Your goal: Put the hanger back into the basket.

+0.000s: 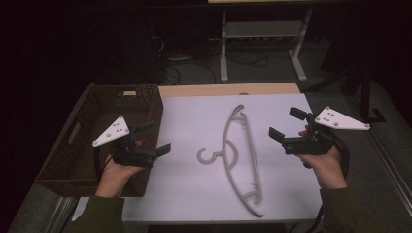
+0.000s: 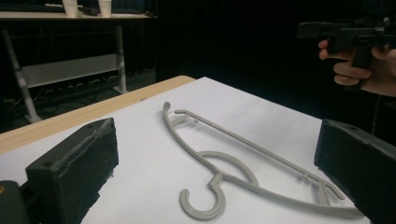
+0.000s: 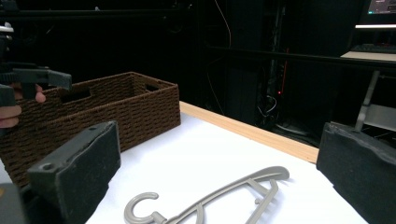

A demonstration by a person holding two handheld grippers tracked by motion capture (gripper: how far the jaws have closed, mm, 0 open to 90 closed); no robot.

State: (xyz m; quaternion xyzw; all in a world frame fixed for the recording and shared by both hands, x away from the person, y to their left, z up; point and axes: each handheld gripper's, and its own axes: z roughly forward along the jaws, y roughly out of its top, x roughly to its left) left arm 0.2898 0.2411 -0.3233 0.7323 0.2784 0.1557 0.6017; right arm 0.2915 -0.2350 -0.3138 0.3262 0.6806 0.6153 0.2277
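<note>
Dark room surrounds a wood-edged surface point(image 1: 228, 89) covered by a white sheet point(image 1: 194, 179). At the middle of the sheet lies a grey plastic clothes hanger point(image 1: 241, 158), flat, its hook point(image 1: 208, 156) pointing toward the person's left. A brown woven basket point(image 1: 82, 160) sits along the left edge of the surface, just beside the sheet.

From the bottom of the high view, the person's left hand point(image 1: 115, 175) holds the left tongs point(image 1: 155, 139) over the basket's near corner, spread wide and gripping nothing, aimed toward the hanger. The right hand point(image 1: 328, 167) holds the right tongs point(image 1: 287, 123) above the sheet's right side, also spread wide and empty, facing the hanger. Both tongs hang clear of the hanger, one on each side. Beyond the surface stands a white metal-legged table point(image 1: 262, 29) on the floor.
</note>
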